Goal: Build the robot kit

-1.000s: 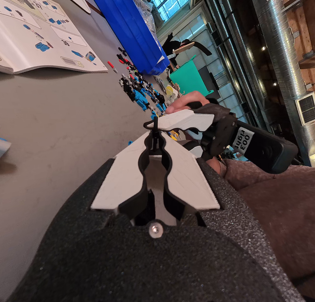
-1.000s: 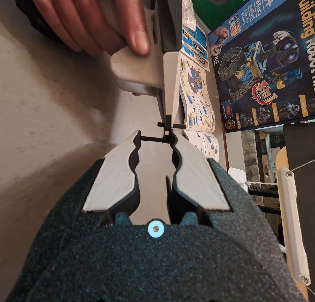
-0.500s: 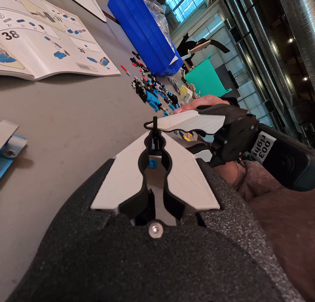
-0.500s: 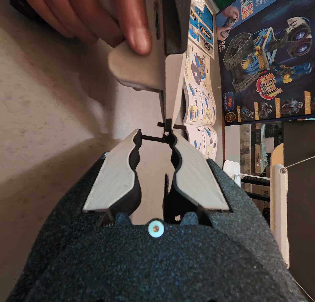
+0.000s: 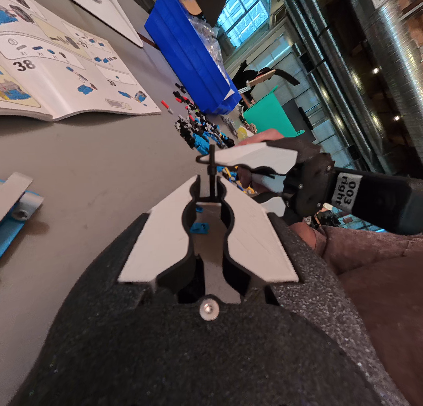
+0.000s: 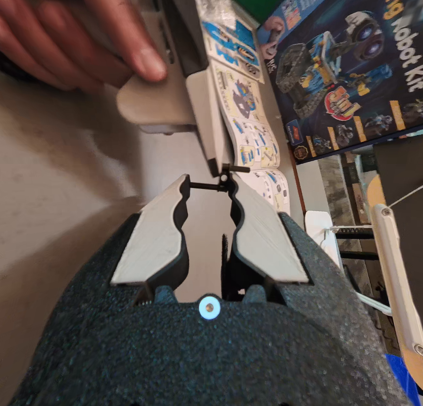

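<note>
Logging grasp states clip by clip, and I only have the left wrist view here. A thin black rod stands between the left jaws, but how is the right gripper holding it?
Observer: In the right wrist view, the right gripper has its jaws apart, with a black axle bridging them end to end.
Operator: Anything joined to that axle?
Observer: A small black connector sits at one end, with a short pin sticking out sideways.
Operator: What lies behind?
Observer: A dark kit box stands beyond the open booklet.
</note>
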Available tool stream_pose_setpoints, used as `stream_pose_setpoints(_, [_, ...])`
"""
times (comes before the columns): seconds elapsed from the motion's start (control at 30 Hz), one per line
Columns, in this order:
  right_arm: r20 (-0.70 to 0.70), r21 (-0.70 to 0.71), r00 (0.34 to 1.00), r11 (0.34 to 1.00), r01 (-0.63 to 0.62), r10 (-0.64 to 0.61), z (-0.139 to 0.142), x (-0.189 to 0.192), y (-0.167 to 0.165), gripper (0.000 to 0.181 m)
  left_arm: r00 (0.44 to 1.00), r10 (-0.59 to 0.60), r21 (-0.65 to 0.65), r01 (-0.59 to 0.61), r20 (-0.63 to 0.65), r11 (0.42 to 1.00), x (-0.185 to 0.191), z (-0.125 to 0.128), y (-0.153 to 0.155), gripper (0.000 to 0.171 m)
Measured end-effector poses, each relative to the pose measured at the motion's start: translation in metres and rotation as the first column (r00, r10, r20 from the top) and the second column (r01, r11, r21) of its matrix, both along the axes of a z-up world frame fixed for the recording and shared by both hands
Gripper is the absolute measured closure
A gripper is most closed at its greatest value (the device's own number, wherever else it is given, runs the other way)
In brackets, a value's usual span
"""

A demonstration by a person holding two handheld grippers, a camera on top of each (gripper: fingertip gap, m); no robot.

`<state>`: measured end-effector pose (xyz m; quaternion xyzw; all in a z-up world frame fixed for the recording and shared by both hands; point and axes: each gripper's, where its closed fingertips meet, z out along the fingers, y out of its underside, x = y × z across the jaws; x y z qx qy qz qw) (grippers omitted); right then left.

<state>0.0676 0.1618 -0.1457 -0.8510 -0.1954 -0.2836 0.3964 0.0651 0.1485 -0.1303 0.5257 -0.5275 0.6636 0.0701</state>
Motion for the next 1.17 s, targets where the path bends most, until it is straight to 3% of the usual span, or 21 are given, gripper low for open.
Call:
stream_pose_setpoints(0.1, [-0.020,0.035,1.000,0.999,0.004,-0.003,0.005,-0.004,0.004,0.148,0.999,0.006,0.032,-0.008,0.048,0.999,0.000,0.004,-0.002,0.151])
stream_pose_setpoints(0.17, [-0.043,0.052,0.999,0.999,0.017,-0.014,0.005,-0.005,0.007,0.148,0.997,0.018,0.055,-0.022,0.074,0.998,0.001,0.006,-0.001,0.165])
stream_pose_setpoints(0.3, [-0.141,0.117,0.990,0.993,0.005,0.011,0.010,-0.010,0.008,0.147,0.995,0.008,0.027,-0.010,0.100,1.000,-0.005,0.011,0.001,0.165])
stream_pose_setpoints(0.33, [-0.210,0.153,0.978,0.988,0.014,0.019,0.013,-0.012,0.009,0.139,0.994,0.001,-0.008,0.000,0.107,1.000,-0.006,0.015,0.001,0.165])
stream_pose_setpoints(0.4, [-0.432,0.231,0.900,0.972,0.052,0.054,0.025,-0.014,0.009,0.130,0.992,-0.004,-0.150,0.024,0.128,0.988,-0.010,0.031,0.004,0.165])
stream_pose_setpoints(0.5, [-0.743,0.300,0.642,0.952,0.063,0.192,0.038,-0.030,0.010,0.139,0.982,0.026,-0.254,0.023,0.186,0.967,-0.012,0.050,0.013,0.166])
stream_pose_setpoints(0.57, [-0.834,0.358,0.470,0.932,0.061,0.290,0.050,-0.039,0.012,0.150,0.977,0.035,-0.277,0.026,0.211,0.961,-0.013,0.056,0.014,0.166])
stream_pose_setpoints(0.6, [-0.852,0.370,0.423,0.926,0.068,0.309,0.053,-0.040,0.013,0.159,0.974,0.037,-0.277,0.027,0.222,0.961,-0.013,0.057,0.014,0.166])
stream_pose_setpoints(0.63, [-0.857,0.373,0.414,0.924,0.089,0.306,0.053,-0.037,0.014,0.171,0.973,0.031,-0.275,0.034,0.229,0.961,-0.014,0.059,0.014,0.166])
stream_pose_setpoints(0.77, [-0.880,0.369,0.358,0.923,0.104,0.312,0.050,-0.032,0.013,0.177,0.972,0.021,-0.275,0.045,0.232,0.960,-0.015,0.061,0.013,0.165])
stream_pose_setpoints(0.83, [-0.883,0.353,0.358,0.932,0.080,0.303,0.047,-0.033,0.011,0.177,0.971,0.033,-0.264,0.031,0.235,0.964,-0.014,0.061,0.014,0.157])
stream_pose_setpoints(0.9, [-0.891,0.342,0.336,0.938,0.057,0.304,0.046,-0.038,0.009,0.178,0.965,0.017,-0.256,0.053,0.263,0.965,-0.017,0.064,0.013,0.164])
stream_pose_setpoints(1.17, [-0.914,0.371,0.193,0.928,0.036,0.358,0.057,-0.047,0.007,0.178,0.934,-0.030,-0.095,0.068,0.356,0.993,-0.025,0.066,0.002,0.160])
